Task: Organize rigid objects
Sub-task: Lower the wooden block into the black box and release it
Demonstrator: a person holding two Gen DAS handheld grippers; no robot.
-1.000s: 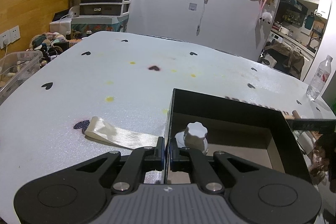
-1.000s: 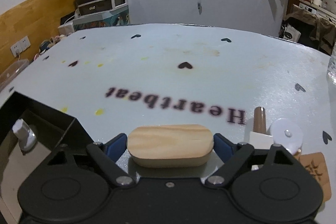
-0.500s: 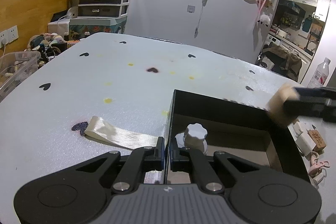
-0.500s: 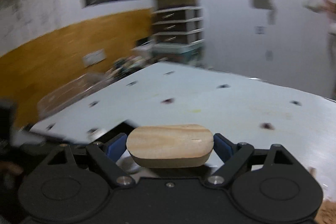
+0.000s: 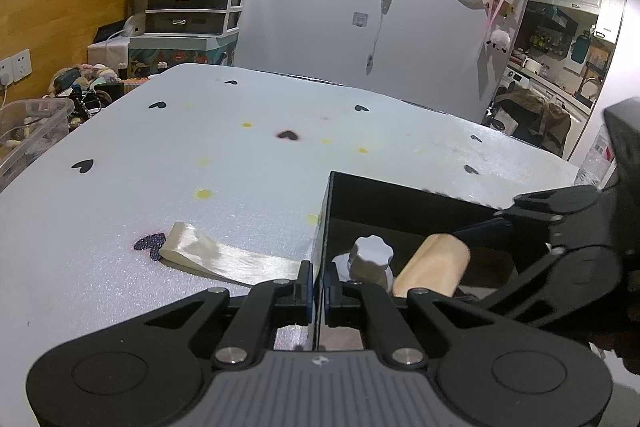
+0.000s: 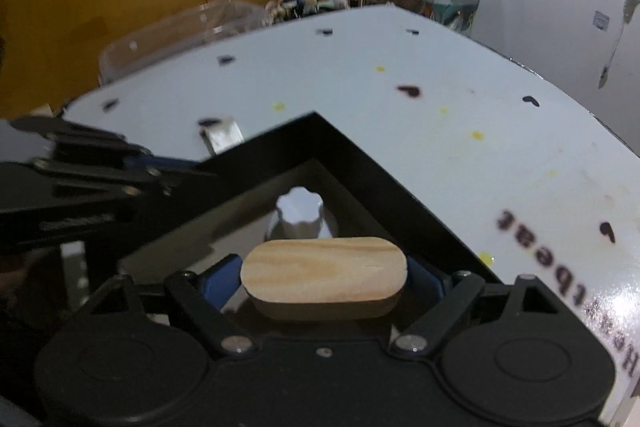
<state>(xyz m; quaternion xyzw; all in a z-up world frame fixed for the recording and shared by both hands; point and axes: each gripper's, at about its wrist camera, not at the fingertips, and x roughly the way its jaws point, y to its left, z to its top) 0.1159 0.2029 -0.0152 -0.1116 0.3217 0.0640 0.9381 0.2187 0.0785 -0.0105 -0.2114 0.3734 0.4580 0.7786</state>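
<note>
- We see our left gripper (image 5: 318, 293) clamped on the near-left wall of the black box (image 5: 404, 187), one finger outside and one inside, the jaws pressed nearly together on that thin wall.
- Our right gripper (image 6: 324, 277) has its jaws spread wide, and the blue pads press on the two rounded ends of a wooden block (image 6: 324, 273) (an oblong with pale grain).
- From the left wrist view, the wooden block hangs over the open box, just right of the white knobbed piece (image 5: 370, 259) that stands on the box floor.
- From the right wrist view, the same white knobbed piece sits just beyond the block, near the box's far corner.
- A cream ribbon strip (image 5: 228, 261) lies flat on the white table (image 5: 200, 147) just outside the left wall, one end over a dark glitter heart (image 5: 150, 243).
- The table carries small black hearts, yellow spots and the printed word "Heartbeat" (image 6: 560, 287) (blurred in places).
</note>
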